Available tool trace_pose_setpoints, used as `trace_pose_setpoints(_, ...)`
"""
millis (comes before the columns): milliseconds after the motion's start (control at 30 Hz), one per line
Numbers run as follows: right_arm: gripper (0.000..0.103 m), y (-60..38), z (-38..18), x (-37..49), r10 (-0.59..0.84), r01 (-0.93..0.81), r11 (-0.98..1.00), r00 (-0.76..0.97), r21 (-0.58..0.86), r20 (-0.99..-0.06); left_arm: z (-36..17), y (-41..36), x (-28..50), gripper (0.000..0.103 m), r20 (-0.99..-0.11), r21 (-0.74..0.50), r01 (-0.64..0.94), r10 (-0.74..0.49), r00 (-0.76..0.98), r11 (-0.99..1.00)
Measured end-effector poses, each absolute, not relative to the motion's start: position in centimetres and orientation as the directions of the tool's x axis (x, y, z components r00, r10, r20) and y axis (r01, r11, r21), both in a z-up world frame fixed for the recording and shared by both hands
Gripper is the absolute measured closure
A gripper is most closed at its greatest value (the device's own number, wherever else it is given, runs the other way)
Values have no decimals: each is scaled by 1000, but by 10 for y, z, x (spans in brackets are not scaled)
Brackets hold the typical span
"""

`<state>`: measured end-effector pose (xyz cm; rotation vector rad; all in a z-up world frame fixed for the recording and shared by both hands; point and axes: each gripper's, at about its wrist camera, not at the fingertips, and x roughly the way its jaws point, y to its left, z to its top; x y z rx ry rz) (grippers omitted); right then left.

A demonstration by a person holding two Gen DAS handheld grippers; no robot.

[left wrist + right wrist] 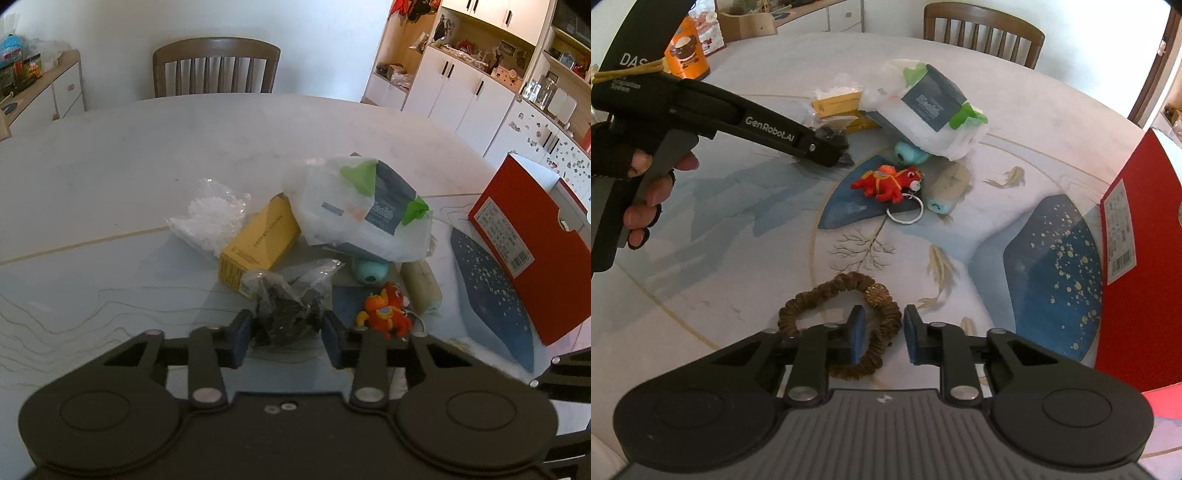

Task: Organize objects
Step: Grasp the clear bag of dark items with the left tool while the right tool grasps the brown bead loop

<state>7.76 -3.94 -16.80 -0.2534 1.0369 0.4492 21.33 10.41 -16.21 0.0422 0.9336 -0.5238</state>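
The clear bag of dark pieces (291, 295) sits low in the middle of the left wrist frame, right between the fingers of the left gripper (286, 330), whose jaws stand wide apart on either side of it and do not seem to press it; this looks like the set-up for a pinch, though whether the pads already touch the plastic is hard to tell. In the right wrist view the same gripper reaches in from the upper left, held by a gloved hand (646, 184), and its tip covers most of the bag. The right gripper (884, 332) hovers at the bottom centre of its own frame with jaws partly open and nothing in them, straddling one side of a brown hair scrunchie (846, 314) that lies flat on the table (738, 240); I judge it is lined up to take that loop next. Behind the bag the rest of the pile is heaped loosely: a yellow box (258, 240) lies on its side, a bag of white beads (212, 221) leans at its left, and a white plastic bag with a blue packet (362, 210) rests over the box and over a teal toy (369, 271), most of which is hidden. A red toy keyring (890, 182) lies apart in front, beside a beige roll (947, 188). The red box (532, 251) at the right edge is cut off by the frame, so I cannot see if it is open to receive things.
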Motion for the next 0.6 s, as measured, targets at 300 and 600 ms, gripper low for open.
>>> trace_pose_setpoints(300,93,-44,-164,74,271,-465,884,425,48,-864,-153,107,205,76,-764,-216,440,-431,480,872)
trace_pose_setpoints(600,94,-59,-135,62,313,-456,887,469,77,-826,-127,110,189,76,-752,-227,445,-446,485,866)
